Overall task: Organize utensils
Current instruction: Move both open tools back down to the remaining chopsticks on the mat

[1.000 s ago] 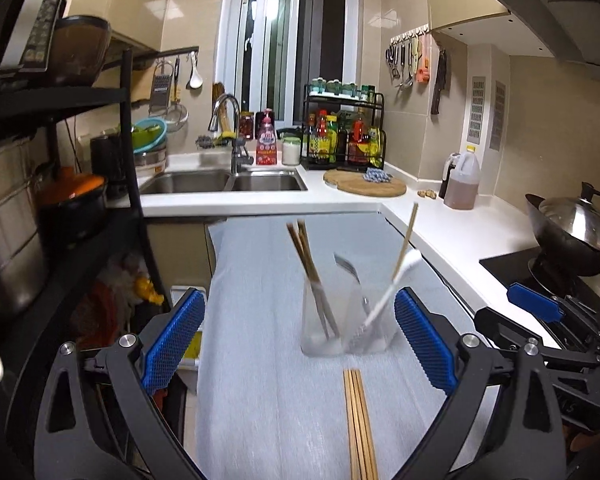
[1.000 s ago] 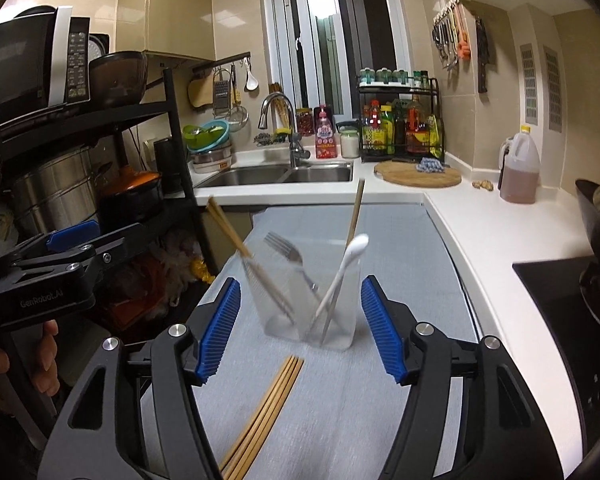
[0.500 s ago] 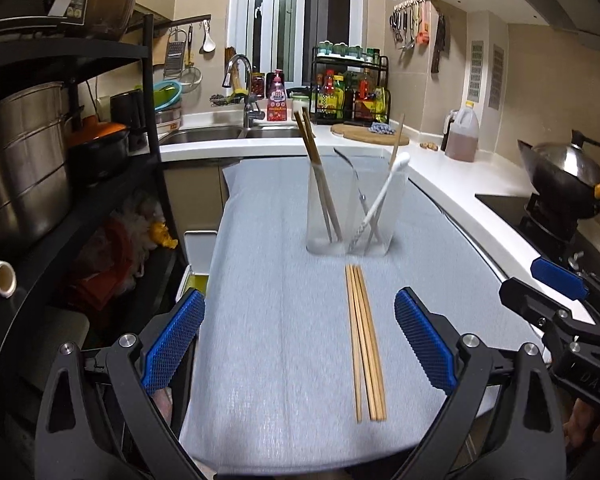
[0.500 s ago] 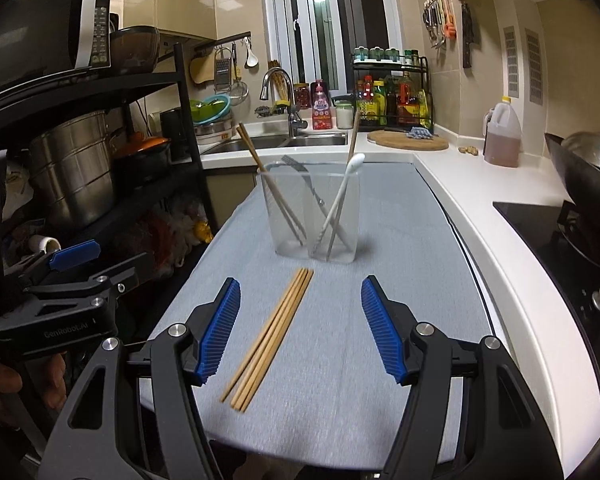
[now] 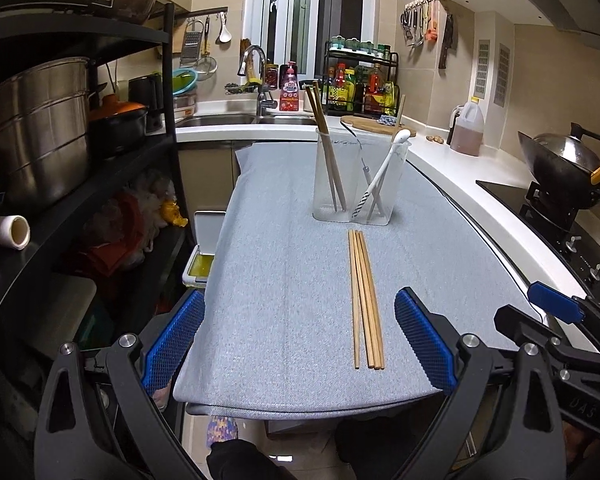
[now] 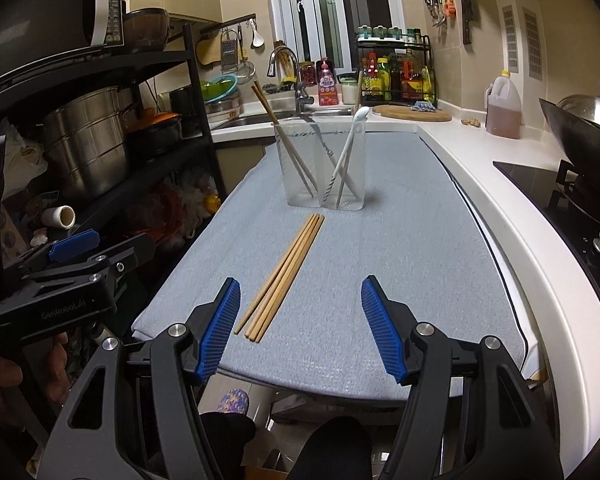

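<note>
Several wooden chopsticks (image 5: 365, 300) (image 6: 283, 276) lie side by side on the blue-grey cloth (image 5: 284, 280) (image 6: 400, 248) that covers the table. Beyond them stands a clear two-part holder (image 5: 358, 178) (image 6: 322, 164) with chopsticks in its left half and a fork, a white spoon and a stick in its right half. My left gripper (image 5: 300, 344) hovers open at the cloth's near edge, nothing between its blue pads. My right gripper (image 6: 300, 328) is also open and empty, just right of the loose chopsticks' near ends.
A black shelf rack (image 5: 100, 152) with steel pots (image 5: 40, 120) stands left of the table. To the right run a white counter (image 6: 500, 184), a stove with a wok (image 5: 560, 160) and an oil jug (image 6: 502, 106). Sink (image 5: 236, 120) and bottle rack (image 5: 360, 84) lie behind.
Both grippers have drawn back from the holder and sunk toward the table's near edge. The loose chopsticks now lie fully in view ahead of them. Jaw widths look unchanged.
</note>
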`<move>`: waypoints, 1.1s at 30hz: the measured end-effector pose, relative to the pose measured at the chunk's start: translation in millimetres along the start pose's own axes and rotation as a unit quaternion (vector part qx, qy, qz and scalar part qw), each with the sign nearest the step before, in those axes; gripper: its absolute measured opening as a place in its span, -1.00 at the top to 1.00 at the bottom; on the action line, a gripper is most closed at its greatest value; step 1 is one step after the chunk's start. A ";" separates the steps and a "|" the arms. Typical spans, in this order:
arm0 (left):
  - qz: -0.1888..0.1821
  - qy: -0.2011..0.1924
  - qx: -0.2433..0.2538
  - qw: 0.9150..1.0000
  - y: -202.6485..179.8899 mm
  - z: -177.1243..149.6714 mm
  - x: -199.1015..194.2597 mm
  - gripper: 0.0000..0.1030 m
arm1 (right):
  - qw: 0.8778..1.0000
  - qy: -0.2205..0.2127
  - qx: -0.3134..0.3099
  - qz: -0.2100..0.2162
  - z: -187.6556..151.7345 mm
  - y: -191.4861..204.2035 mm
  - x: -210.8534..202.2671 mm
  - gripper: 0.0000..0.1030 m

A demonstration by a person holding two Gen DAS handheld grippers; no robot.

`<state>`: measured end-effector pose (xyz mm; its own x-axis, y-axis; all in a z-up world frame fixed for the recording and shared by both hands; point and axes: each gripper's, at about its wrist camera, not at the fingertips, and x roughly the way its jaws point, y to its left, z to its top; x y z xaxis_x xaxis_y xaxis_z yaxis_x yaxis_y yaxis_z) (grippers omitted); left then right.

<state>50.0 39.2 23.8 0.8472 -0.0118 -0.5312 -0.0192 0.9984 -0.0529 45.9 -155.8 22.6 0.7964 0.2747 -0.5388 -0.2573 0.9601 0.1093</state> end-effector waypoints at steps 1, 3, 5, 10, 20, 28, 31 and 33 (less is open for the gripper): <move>0.002 0.000 0.001 1.000 0.3 -1.1 -0.2 -0.80 | 1.000 0.002 0.000 0.001 -2.8 0.5 0.6 -0.23; 0.006 -0.001 0.004 1.000 -0.2 -3.7 -0.4 -0.80 | 1.000 0.009 -0.002 0.005 -6.0 2.3 2.5 -0.23; 0.006 0.001 0.006 1.000 -0.4 -5.3 0.1 -0.80 | 1.000 0.011 -0.004 0.007 -8.1 4.4 4.1 -0.23; 0.008 0.007 0.006 1.000 0.8 -10.1 3.5 -0.80 | 1.000 0.016 -0.003 0.007 -10.3 4.9 10.5 -0.23; 0.021 0.027 -0.006 0.999 14.2 -19.6 20.1 -0.80 | 0.998 0.062 -0.008 -0.001 -32.8 16.2 76.2 0.10; 0.033 0.043 -0.013 0.998 25.9 -24.2 31.6 -0.80 | 0.996 0.093 0.007 0.003 -43.4 21.8 115.4 0.31; 0.036 0.046 -0.016 0.998 28.4 -24.1 34.2 -0.80 | 0.995 0.097 0.005 -0.002 -42.6 24.6 121.7 0.31; 0.038 0.047 -0.016 0.998 29.7 -24.6 36.0 -0.80 | 0.995 0.097 0.000 -0.002 -42.0 25.7 124.6 0.30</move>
<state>66.9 67.1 -17.7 0.7889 0.0566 -0.6120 -0.0997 0.9944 -0.0365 115.5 -99.1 -76.8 0.6767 0.2564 -0.6901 -0.2543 0.9611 0.1078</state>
